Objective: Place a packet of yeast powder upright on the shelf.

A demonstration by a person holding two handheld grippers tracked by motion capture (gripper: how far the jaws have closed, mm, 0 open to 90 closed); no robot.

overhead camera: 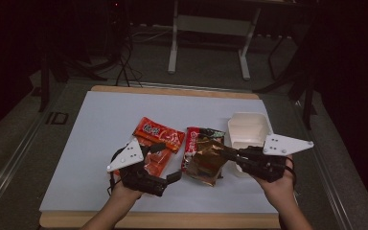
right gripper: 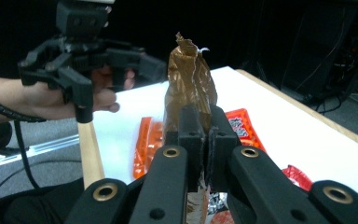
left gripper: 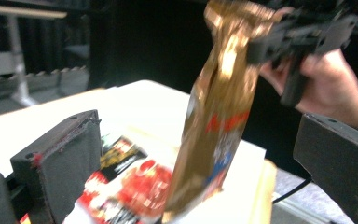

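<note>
A white table [overhead camera: 100,124] carries several snack packets. At its right side sits a white lunch box [overhead camera: 247,128], lid off. An orange-red packet [overhead camera: 157,135] lies flat left of centre, a dark red packet [overhead camera: 197,136] beside it. The gold snack bag [overhead camera: 206,160] hangs between the two grippers, lifted off the table, its long axis near upright and slightly tilted, crumpled top end up. The right gripper [right gripper: 200,122] is clenched on the bag's top part, pads pressing the foil. The left gripper [overhead camera: 165,160] stands released, jaws wide apart, nothing between them, just left of the bag.
</note>
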